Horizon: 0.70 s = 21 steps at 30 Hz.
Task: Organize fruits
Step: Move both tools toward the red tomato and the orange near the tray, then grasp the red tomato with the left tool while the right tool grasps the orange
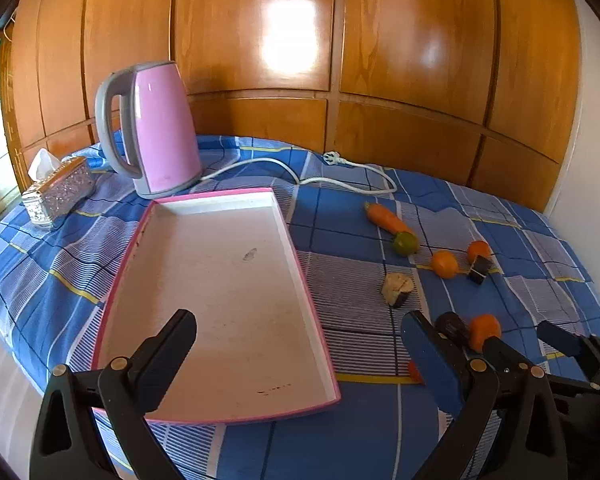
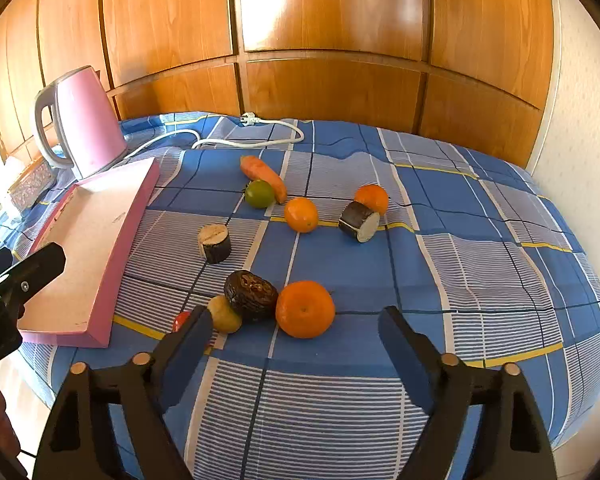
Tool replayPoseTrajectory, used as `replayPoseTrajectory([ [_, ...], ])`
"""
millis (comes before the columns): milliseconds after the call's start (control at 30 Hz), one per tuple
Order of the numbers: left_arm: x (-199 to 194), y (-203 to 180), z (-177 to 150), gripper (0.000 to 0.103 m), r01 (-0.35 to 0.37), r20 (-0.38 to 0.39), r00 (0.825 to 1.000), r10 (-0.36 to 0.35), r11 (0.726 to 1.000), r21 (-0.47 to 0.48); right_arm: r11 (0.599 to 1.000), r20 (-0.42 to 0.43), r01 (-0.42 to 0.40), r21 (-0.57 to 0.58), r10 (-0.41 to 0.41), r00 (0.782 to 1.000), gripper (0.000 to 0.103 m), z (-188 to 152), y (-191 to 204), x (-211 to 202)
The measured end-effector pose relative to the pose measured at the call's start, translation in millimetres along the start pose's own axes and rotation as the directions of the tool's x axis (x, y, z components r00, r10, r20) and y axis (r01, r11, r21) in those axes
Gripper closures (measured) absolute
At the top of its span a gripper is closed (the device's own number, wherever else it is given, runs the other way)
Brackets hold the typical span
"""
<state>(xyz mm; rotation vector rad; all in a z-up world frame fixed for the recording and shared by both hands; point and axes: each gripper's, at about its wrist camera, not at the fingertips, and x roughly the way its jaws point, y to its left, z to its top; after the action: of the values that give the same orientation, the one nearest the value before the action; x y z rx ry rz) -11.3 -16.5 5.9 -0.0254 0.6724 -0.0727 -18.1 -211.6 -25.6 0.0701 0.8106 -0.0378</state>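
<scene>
Fruits: scattered loose on the blue checked cloth [image 2: 480, 264] over the desk, all outside the tray
Near orange [image 2: 305, 309]: closest to the near edge, just ahead of the right hand-held gripper, touching a dark wrinkled fruit [image 2: 251, 295] on its left
Yellow-green fruit [image 2: 224, 314]: tucked against the dark one, partly behind the right gripper's left finger; a small red item [image 2: 182, 319] beside it is mostly hidden
Middle group: an orange [image 2: 301, 214] near the centre, another orange [image 2: 373, 199] behind a dark cut cylinder [image 2: 359, 222] lying on its side, a second cut cylinder [image 2: 215, 243] standing upright nearer the tray
Far group: a carrot [image 2: 263, 177] lying at a slant, a green round fruit [image 2: 259, 193] touching its lower side
Tray [image 1: 284, 224]: pink-rimmed, white inside, lying flat toward the left edge of the desk, nothing in it
Left hand-held gripper [image 1: 300, 344]: raised over the tray's near end, pointing forward, fingers wide apart, holding nothing
Right hand-held gripper [image 2: 296, 338]: low over the near edge, aimed at the near orange, fingers spread wide, gripping nothing
Far left corner: a pink kettle [image 1: 160, 128] with its white cord [image 1: 340, 182] trailing along the far edge, a glittery tissue box [image 1: 58, 190] beside it
</scene>
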Motion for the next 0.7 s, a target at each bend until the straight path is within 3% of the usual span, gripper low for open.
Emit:
replayPoseTrajectory([
  [133,1.0,-1.9,0.2,0.001,0.016,-0.007,1.0,-0.016,1.0,0.007,1.0,-0.024,0.0,0.023,0.001,1.0,0.031,-0.8,-6.0,3.4],
  [433,-1.4,-13.5,-0.2,0.001,0.069,0.001,0.998,-0.069,0.996,0.051,0.999,-0.042,-0.009,0.042,0.011,0.999,0.041,-4.4,-14.7,5.9],
  [700,0.7,-30.0,-0.7,0.02,0.155,-0.014,0.988,-0.154,0.981,0.113,0.997,-0.055,-0.033,0.063,0.036,0.998,0.046,-4.0,-20.6,11.0],
])
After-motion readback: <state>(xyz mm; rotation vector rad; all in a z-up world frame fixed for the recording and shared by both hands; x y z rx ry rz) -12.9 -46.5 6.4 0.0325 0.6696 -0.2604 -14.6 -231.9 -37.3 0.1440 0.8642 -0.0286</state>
